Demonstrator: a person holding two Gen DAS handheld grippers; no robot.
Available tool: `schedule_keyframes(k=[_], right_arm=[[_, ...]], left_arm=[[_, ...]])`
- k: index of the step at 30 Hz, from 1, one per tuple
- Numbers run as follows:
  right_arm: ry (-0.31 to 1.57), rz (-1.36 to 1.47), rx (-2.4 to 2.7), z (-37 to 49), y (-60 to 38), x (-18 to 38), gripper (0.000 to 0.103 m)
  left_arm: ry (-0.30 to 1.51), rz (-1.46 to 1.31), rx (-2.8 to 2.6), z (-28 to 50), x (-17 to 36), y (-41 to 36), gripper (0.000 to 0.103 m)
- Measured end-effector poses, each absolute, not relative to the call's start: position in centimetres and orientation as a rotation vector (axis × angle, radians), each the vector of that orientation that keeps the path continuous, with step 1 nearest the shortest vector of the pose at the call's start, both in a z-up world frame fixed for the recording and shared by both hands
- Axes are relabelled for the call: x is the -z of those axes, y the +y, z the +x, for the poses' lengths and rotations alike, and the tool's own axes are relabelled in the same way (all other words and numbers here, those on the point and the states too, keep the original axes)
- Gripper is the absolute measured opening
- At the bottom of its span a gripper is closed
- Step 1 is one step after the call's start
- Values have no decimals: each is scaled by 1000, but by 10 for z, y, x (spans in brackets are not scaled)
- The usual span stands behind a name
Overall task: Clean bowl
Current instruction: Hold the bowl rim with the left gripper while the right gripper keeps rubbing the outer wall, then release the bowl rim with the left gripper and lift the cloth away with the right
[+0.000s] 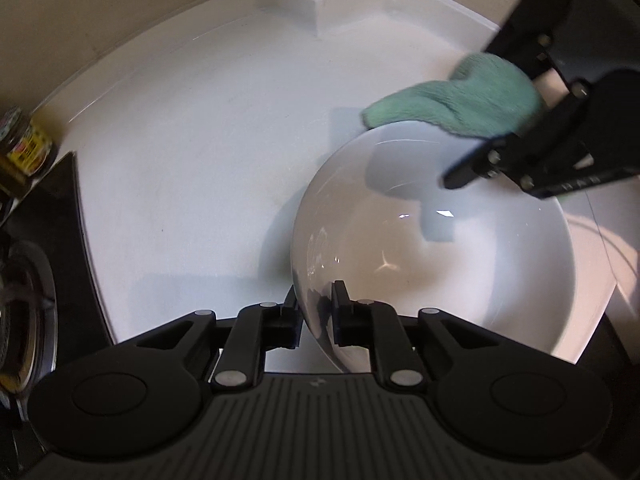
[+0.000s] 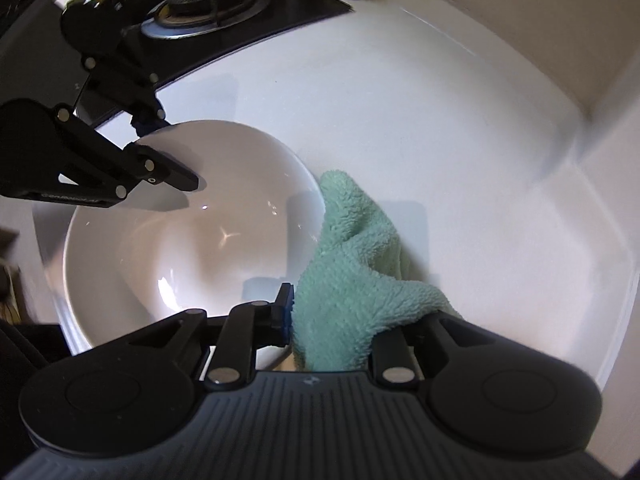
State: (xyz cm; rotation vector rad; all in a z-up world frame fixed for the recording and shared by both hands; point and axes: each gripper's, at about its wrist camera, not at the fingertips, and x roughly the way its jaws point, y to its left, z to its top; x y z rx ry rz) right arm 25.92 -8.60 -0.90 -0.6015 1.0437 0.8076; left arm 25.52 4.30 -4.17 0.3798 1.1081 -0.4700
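On the white table (image 1: 180, 168), your left gripper (image 1: 316, 312) jaws pinch the white bowl (image 1: 460, 248) by its near rim, while your right gripper (image 2: 332, 320) jaws clamp the green cloth (image 2: 352, 264) just outside the opposite rim; the hollow lies between them.

White bowl (image 1: 460, 264), mint-green cloth (image 1: 452, 100), white counter (image 1: 200, 160)

Left tool (image 1: 315, 312) and right tool (image 2: 332, 312) both clamped.
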Motion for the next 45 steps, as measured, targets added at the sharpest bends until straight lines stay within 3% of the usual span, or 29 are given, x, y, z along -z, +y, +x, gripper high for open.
schedule_keyframes(k=[15,24,33,40,45], right_arm=[[996,-531,-800,273,-78,10,16],[878,-293,-705,255,-126,-31,13],[820,-321,-549,229,-158,-60,12],[940,-383,-462,239,-167,-36,12],[1062,-469,-466,247,-152,13,12]], left_arm=[[1102,304,361,257,43,41,18],[1098,287,326,253,43,41,18],[1085,241,259,250,44,56,18],[1089,209,207,270,49,69,18],[1093,199,177,251,42,59,19]])
